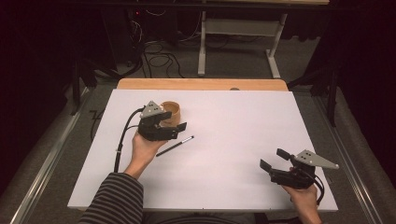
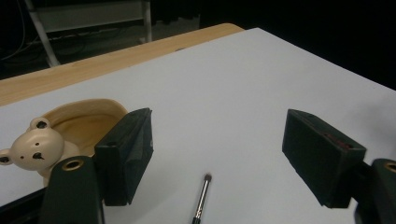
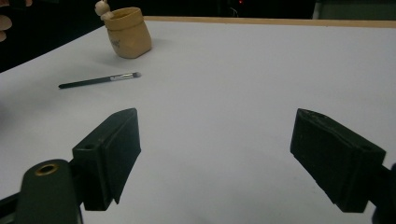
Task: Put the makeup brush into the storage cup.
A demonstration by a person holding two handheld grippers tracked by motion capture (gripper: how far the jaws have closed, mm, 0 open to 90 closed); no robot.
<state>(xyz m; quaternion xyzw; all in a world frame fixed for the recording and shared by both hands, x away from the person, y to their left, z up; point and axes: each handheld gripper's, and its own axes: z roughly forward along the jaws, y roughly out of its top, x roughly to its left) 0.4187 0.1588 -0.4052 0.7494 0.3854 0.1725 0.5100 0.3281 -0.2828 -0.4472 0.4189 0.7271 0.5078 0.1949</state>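
A tan cup with a small bear head on its rim stands on the white table top, left of centre. A thin dark makeup brush lies flat just in front of it; its tip points away from me. My left gripper hovers over the brush handle beside the cup, jaws wide open and empty. My right gripper rests near the front right corner, also open and empty. From the right gripper view the cup and the brush lie far off to the left.
A wooden strip borders the far edge of the white top. Beyond it are a table frame and cables on the floor. Dark curtains stand on both sides.
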